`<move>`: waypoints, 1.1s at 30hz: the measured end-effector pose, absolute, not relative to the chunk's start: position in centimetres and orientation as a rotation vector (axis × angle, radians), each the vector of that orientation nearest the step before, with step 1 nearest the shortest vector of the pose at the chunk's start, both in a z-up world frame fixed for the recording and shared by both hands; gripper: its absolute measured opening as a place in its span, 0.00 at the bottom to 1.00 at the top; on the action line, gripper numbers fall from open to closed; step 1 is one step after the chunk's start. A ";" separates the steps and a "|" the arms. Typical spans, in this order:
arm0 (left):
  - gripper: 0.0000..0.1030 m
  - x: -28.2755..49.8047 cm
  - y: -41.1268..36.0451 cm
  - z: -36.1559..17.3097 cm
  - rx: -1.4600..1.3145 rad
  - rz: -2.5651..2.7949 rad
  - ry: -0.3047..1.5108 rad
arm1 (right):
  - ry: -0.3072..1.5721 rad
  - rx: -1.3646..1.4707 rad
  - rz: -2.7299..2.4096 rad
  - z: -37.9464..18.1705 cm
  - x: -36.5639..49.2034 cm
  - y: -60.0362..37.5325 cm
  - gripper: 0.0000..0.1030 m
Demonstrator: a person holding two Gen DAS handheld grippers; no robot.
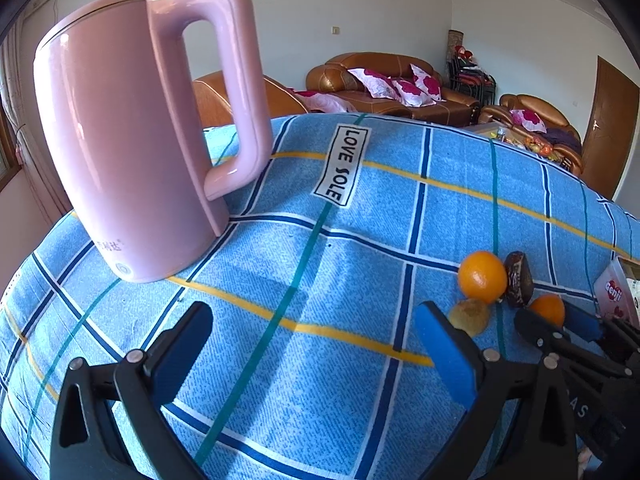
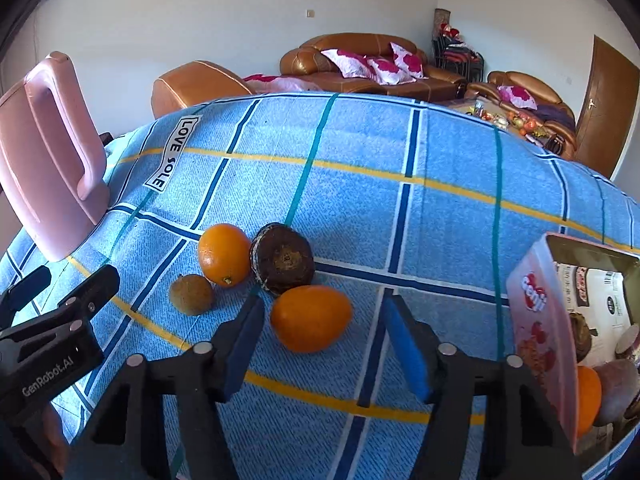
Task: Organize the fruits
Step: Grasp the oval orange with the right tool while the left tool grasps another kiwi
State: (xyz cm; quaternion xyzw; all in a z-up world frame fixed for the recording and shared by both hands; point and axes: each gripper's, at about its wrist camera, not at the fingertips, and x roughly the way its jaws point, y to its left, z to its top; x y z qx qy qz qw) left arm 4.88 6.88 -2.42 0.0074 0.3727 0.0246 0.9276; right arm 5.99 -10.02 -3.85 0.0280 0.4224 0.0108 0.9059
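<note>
Right claw part-open around near orange, pads clear.

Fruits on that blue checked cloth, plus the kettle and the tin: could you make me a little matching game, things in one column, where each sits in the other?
Things:
1. pink kettle
2. nearest orange
3. small brownish-yellow fruit
4. pink tin

Places, seen from the right tool's camera:
A. right edge, holding fruit already
B. far left, standing upright
C. just ahead of the right tool, beside its left finger
D. left of the fruit cluster, below the other orange

Pairs: 1-B, 2-C, 3-D, 4-A
</note>
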 end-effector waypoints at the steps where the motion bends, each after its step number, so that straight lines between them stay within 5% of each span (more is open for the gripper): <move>1: 1.00 4.9 6.7 -2.4 0.020 0.035 0.764 | 0.885 0.061 0.028 -4.0 6.1 -10.0 0.46; 12: 0.98 4.3 3.1 -1.8 0.104 -0.152 0.732 | 0.701 0.154 -0.003 -1.7 1.0 -12.1 0.43; 20: 0.71 5.4 -1.4 -3.0 0.229 -0.246 0.816 | 0.638 0.185 -0.045 -0.7 -0.5 -14.1 0.43; 22: 0.53 6.3 -1.7 -3.6 0.227 -0.249 0.862 | 0.648 0.205 -0.045 -0.9 -0.3 -14.5 0.43; 26: 0.49 7.3 -1.0 -3.6 0.153 -0.259 0.895 | 0.668 0.220 -0.036 -1.2 0.3 -14.6 0.43; 28: 0.33 7.4 -0.7 -3.5 0.136 -0.263 0.894 | 0.675 0.216 -0.030 -1.3 0.2 -14.6 0.43; 33: 0.30 7.4 0.2 -3.3 0.085 -0.285 0.892 | 0.670 0.197 -0.028 -1.4 0.0 -14.2 0.43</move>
